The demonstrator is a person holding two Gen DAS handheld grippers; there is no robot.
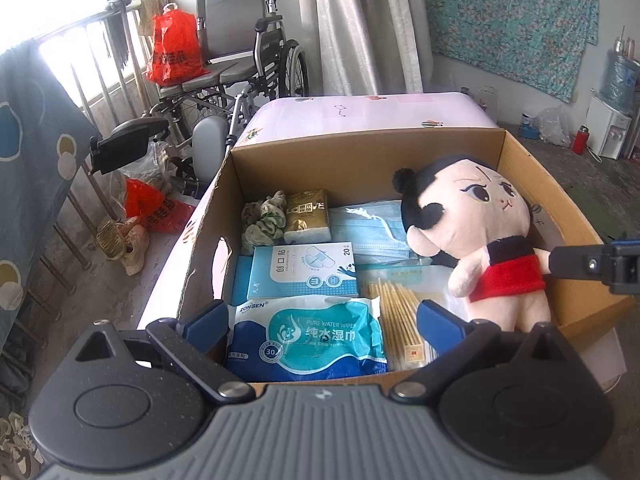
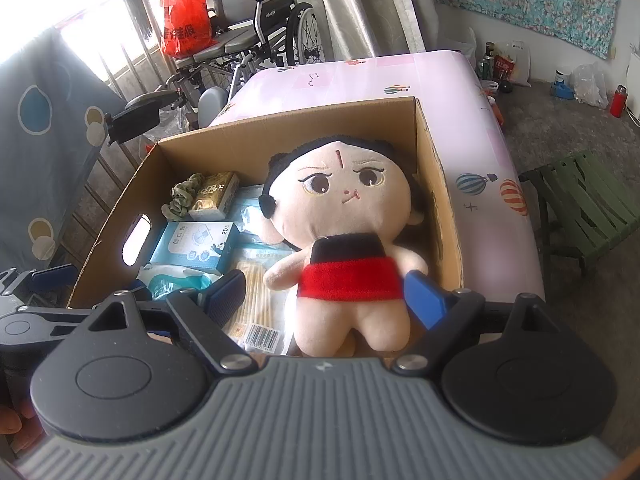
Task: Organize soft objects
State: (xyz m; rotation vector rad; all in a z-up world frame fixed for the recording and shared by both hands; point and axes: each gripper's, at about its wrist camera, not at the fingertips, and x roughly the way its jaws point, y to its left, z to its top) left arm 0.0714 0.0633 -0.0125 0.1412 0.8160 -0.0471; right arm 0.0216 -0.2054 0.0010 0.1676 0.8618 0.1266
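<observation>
Both fingers (image 2: 234,294) spread wide astride plush doll (image 2: 348,240) inside cardboard box (image 2: 440,184).

A lived-in room of a home, used for sleeping and storage.

A mattress (image 2: 472,128) in a pink printed cover is seen in the middle, with a wheelchair (image 1: 244,60) bearing a red plastic bag (image 1: 174,50) parked at the far left by a bright railed window. Curtains (image 1: 360,20) and a floral cloth (image 1: 516,16) are hung on the far wall; a water dispenser (image 1: 614,112) is placed at the far right.
</observation>
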